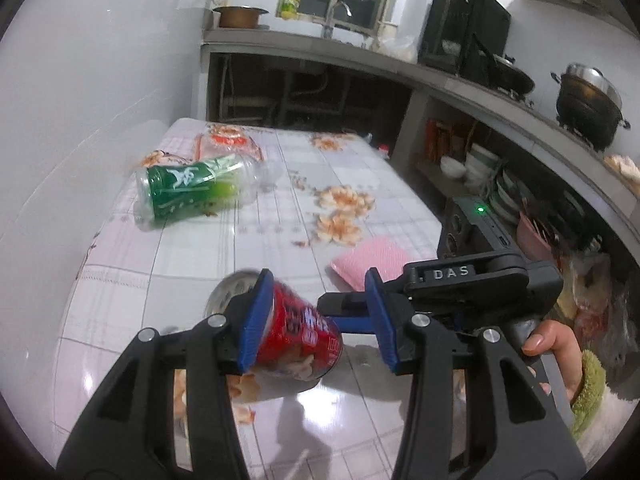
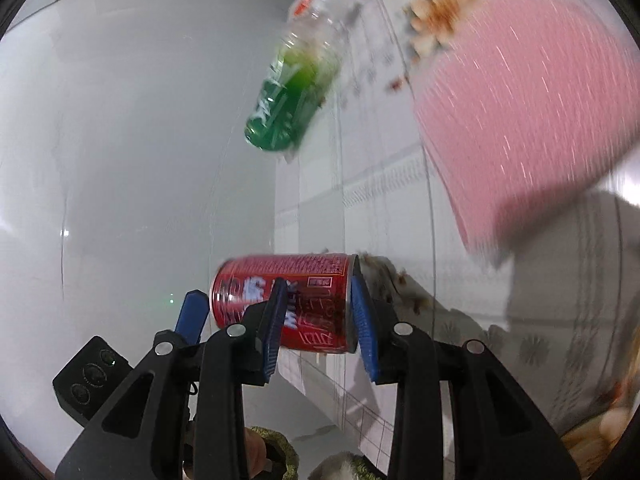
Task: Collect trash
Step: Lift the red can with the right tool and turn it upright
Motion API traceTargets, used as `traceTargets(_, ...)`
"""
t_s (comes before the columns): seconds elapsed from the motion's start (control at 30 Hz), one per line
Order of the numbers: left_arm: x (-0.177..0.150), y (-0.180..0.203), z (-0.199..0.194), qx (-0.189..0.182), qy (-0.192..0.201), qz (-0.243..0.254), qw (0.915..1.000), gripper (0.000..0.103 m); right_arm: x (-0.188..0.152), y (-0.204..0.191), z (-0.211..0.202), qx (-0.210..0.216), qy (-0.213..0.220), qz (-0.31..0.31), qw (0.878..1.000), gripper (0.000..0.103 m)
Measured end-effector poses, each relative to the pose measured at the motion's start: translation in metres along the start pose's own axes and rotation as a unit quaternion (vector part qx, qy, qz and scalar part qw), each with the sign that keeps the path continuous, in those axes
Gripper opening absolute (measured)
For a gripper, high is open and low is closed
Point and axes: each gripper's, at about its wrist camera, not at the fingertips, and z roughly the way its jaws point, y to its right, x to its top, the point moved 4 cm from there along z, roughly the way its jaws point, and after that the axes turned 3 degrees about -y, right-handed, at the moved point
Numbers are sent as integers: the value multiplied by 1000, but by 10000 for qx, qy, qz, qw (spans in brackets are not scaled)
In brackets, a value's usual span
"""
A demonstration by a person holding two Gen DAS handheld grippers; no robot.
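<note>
Both wrist views look close down at the table (image 1: 200, 264), sharing the red can (image 1: 298, 340)

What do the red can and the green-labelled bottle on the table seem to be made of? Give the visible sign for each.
Red can: probably metal, glossy printed wall, with a silvery rim and end.
Green-labelled bottle: clear plastic, likely thin; you see through it above the label.

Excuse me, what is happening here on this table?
A person clears trash with two handheld grippers. The red can sits between the fingers of both, the right gripper and the left gripper; which one holds it is unclear. A green bottle and a pink cloth lie on the table.
</note>
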Motion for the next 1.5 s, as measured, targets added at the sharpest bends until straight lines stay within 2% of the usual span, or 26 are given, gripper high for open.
traceTargets(0.07, -6, 8, 5, -288, -206, -26, 9994, 40, -6, 4, 5, 174, -91, 127, 9997, 31)
traceTargets(0.1, -9, 10, 7, -269, -248, -25, 9993, 35, -11, 6, 5, 149, -68, 173, 9997, 29)
traceTargets(0.13, -12, 15, 10, -85, -224, 119, 9996, 34, -14, 6, 4, 54, -17, 141, 9999, 29)
traceTargets(0.2, -16, 20, 14, -68, -224, 281, 9993, 34, -14, 9, -3, -168, 169, 129, 9996, 29)
traceTargets(0.27, -21, 19, 22, -314, -312, 154, 9989, 34, -16, 15, -13, -253, 302, 171, 9991, 29)
traceTargets(0.33, -25, 17, 28, -359, -314, 125, 9988, 34, -15, 18, -24, -274, 399, 199, 9986, 29)
traceTargets(0.4, -29, 10, 31, -548, -156, 71, 9983, 34, -16, 16, -36, -418, 559, 117, 9975, 29)
traceTargets(0.5, -34, -2, 36, -624, -146, -56, 9979, 36, -17, 8, -51, -621, 781, -114, 9949, 29)
traceTargets(0.57, -37, -11, 35, -908, -95, -267, 9955, 37, -15, -2, -59, -862, 932, -401, 9911, 29)
traceTargets(0.63, -41, -20, 33, -1064, 1, -426, 9934, 42, -14, -8, -63, -947, 979, -560, 9891, 29)
traceTargets(0.83, -46, -37, 38, -1248, 45, -670, 9899, 44, -5, -25, -64, -1200, 994, -925, 9834, 30)
traceTargets(0.93, -47, -42, 32, -1263, 201, -700, 9893, 53, -4, -33, -61, -1348, 996, -1140, 9792, 34)
traceTargets(1.07, -50, -51, 28, -1344, 289, -866, 9867, 56, -8, -47, -48, -1580, 1000, -1565, 9698, 37)
traceTargets(1.13, -50, -58, 27, -1450, 321, -1072, 9831, 58, -15, -55, -45, -1744, 1004, -1924, 9605, 43)
traceTargets(1.17, -50, -62, 25, -1462, 347, -1167, 9817, 58, -21, -58, -44, -1834, 1003, -2109, 9549, 44)
traceTargets(1.23, -48, -71, 23, -1453, 387, -1345, 9794, 58, -37, -71, -40, -2056, 985, -2726, 9347, 54)
traceTargets(1.27, -47, -77, 21, -1467, 407, -1457, 9776, 58, -47, -79, -37, -2138, 950, -3088, 9219, 57)
traceTargets(1.3, -46, -82, 20, -1469, 432, -1562, 9758, 58, -58, -87, -32, -2197, 887, -3469, 9075, 66)
traceTargets(1.33, -45, -86, 18, -1458, 449, -1618, 9750, 58, -70, -96, -25, -2302, 799, -3902, 8879, 73)
traceTargets(1.37, -43, -91, 16, -1423, 466, -1664, 9746, 58, -75, -102, -19, -2392, 739, -4162, 8741, 77)
traceTargets(1.4, -41, -95, 14, -1368, 490, -1686, 9749, 58, -88, -110, -7, -2599, 607, -4650, 8441, 81)
traceTargets(1.43, -40, -98, 12, -1326, 511, -1696, 9752, 58, -96, -115, 4, -2759, 509, -4990, 8199, 83)
traceTargets(1.47, -38, -102, 9, -1267, 530, -1702, 9758, 58, -106, -120, 19, -3003, 386, -5450, 7819, 84)
traceTargets(1.5, -35, -106, 6, -1182, 557, -1714, 9765, 58, -113, -122, 29, -3133, 306, -5730, 7567, 86)
